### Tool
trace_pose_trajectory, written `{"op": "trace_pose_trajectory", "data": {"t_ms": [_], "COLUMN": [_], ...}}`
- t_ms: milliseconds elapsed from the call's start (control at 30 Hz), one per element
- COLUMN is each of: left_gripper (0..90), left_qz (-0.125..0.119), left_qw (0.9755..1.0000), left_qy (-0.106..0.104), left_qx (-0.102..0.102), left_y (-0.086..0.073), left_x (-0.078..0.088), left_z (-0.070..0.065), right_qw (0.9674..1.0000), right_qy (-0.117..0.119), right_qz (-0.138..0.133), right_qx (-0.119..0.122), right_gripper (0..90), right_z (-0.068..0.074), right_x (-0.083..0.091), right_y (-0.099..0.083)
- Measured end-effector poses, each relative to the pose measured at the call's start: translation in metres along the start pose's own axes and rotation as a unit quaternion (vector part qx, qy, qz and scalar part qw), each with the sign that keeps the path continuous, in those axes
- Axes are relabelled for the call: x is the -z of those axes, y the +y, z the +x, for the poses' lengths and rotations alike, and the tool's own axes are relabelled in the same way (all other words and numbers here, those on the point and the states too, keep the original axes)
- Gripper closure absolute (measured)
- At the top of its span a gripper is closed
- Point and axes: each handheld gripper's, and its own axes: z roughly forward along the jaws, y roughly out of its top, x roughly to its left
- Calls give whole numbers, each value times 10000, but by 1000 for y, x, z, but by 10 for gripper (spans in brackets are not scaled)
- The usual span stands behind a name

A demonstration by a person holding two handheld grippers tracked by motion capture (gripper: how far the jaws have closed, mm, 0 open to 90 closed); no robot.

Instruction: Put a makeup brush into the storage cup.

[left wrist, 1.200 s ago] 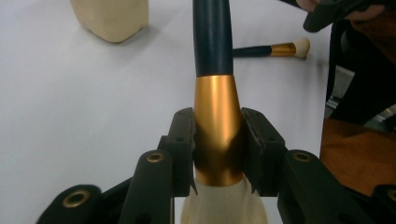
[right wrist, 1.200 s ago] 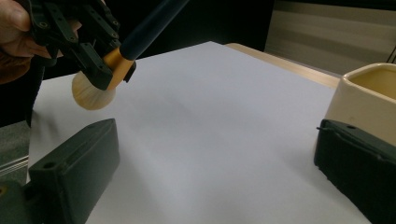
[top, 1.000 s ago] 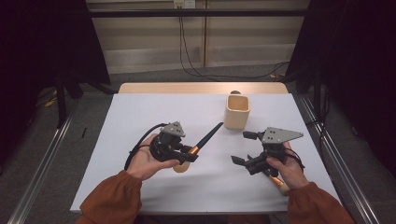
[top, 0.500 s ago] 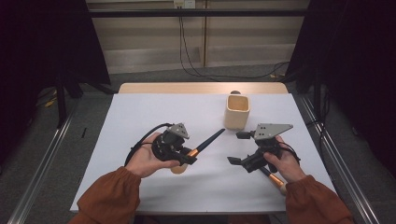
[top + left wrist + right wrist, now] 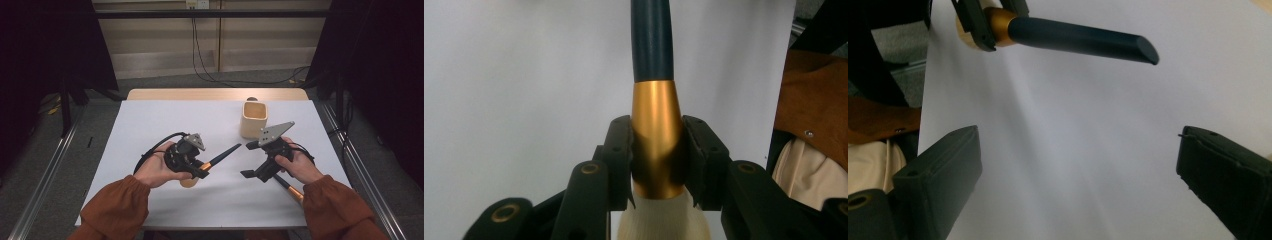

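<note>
left gripper (image 5: 202, 170): in our left hand, low over the white table (image 5: 165, 125), jaws pressed from both sides on the gold collar of a brush (image 5: 657, 140); in the left gripper view we see each pad flat against that collar.
brush: held off the table, its dark blue handle (image 5: 223, 153) pointing up and to the right in the high view, toward the cup; the pale bristle head (image 5: 189, 181) sticks out below our left hand; we see its handle tip in the right gripper view, above the jaws and apart from them.
right gripper (image 5: 250, 173): in our right hand, jaws spread wide with nothing but bare table between them; it faces the brush's handle tip, near it but not touching.
second brush (image 5: 289, 187): lies on the table under our right hand, gold collar and dark handle showing beside the sleeve.
cup (image 5: 254, 119): tan, square-mouthed, upright at the far right of the table, just beyond the right gripper's grey plate.
</note>
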Motion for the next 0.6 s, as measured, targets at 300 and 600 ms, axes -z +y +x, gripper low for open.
{"op": "trace_pose_trajectory", "data": {"t_ms": [300,600], "left_gripper": [666,666], "left_qz": [256,523], "left_qw": [9996,9983], "left_qy": [-71,-156], "left_qx": [-55,-180], "left_y": [1,4], "left_x": [-3,-8], "left_z": [1,0], "right_qw": [9952,9887], "right_qy": [340,467], "right_qz": [692,1173], "right_qx": [610,810], "right_gripper": [34,36], "right_z": [0,-1], "right_x": [-10,-23], "right_y": [16,28]}}
